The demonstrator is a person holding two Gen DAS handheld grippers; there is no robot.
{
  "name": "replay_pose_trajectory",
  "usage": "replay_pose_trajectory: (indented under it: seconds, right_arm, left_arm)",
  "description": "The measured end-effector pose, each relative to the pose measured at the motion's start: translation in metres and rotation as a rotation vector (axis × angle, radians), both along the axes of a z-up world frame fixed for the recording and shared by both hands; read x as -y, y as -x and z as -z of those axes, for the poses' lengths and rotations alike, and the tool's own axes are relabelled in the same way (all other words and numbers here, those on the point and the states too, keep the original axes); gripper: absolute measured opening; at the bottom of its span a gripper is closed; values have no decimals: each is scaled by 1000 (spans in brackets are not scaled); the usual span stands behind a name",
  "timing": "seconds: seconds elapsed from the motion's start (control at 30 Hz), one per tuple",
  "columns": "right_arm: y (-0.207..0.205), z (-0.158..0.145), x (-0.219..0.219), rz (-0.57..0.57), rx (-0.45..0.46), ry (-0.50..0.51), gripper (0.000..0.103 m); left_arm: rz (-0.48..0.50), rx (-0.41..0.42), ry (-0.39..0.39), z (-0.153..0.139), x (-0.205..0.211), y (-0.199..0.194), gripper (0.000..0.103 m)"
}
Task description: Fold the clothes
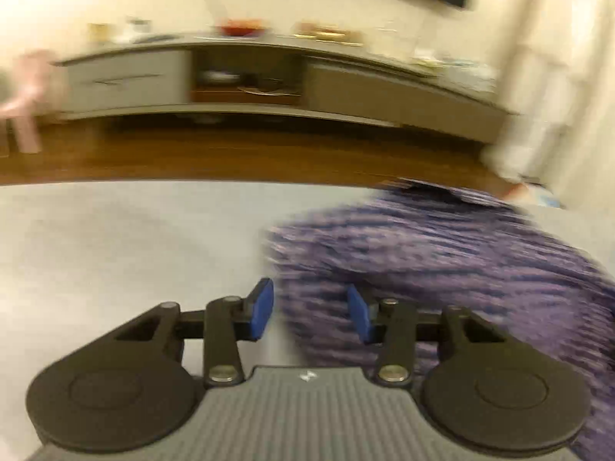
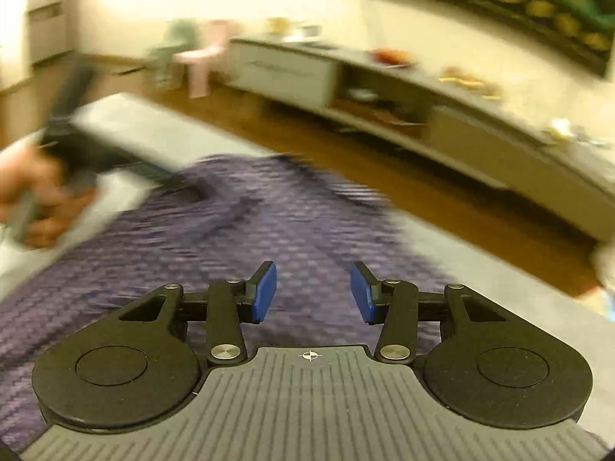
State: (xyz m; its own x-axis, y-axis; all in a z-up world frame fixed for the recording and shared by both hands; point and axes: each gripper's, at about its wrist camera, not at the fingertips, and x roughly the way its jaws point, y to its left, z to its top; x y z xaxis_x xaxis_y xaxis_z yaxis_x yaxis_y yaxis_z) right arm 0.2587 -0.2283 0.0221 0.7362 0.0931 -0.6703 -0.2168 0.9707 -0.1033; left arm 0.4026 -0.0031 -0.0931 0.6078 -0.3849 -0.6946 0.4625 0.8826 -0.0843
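A purple checked garment (image 1: pixel 442 253) lies on a pale grey surface (image 1: pixel 127 238), blurred by motion. My left gripper (image 1: pixel 310 309) hovers open at the garment's left edge, nothing between its blue pads. In the right wrist view the same garment (image 2: pixel 238 226) spreads out ahead and below my right gripper (image 2: pixel 313 292), which is open and empty above the cloth. A hand (image 2: pixel 42 196) holding the other gripper shows at the far left of that view, over the garment's far corner.
Beyond the grey surface (image 2: pixel 499 307) is a wooden floor (image 1: pixel 230 153) and a long low TV cabinet (image 1: pixel 269 77) with clutter on top. A pink child's chair (image 2: pixel 203 57) and a green one stand at the cabinet's end. Pale curtain (image 1: pixel 553 77) hangs at right.
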Motion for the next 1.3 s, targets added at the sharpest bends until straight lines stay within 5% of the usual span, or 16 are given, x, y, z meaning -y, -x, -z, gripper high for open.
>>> replay_pose_trajectory:
  seconds: [0.07, 0.23, 0.37, 0.43, 0.73, 0.93, 1.07, 1.23, 1.3]
  right_arm:
    - [-8, 17, -18, -52, -75, -1, 42]
    - [-3, 40, -29, -63, -149, 9, 42]
    - [15, 35, -25, -30, -154, 28, 44]
    - [19, 40, -27, -23, -177, 27, 44]
    - [34, 39, -27, 110, -175, 18, 54]
    - [35, -4, -58, 156, -47, -49, 49]
    - [-9, -11, -102, 101, -6, -69, 48]
    - [-98, 35, -133, 106, -136, 9, 42]
    - [-128, 47, -128, 136, -130, -36, 46]
  left_arm:
    - [-35, 45, -54, 2, -3, -6, 51]
    - [-18, 9, 110, -22, -25, 6, 51]
    - [132, -82, 215, -27, -36, 49, 56]
    - [168, -166, 193, -19, -43, 73, 56]
    - [291, -234, 17, -11, -92, 231, 67]
    - [386, -149, -66, -15, -99, 326, 69]
    - [356, -113, -28, -5, -98, 343, 74]
    - [420, -82, -58, -2, -97, 351, 81]
    - [439, -89, -58, -2, -98, 349, 83]
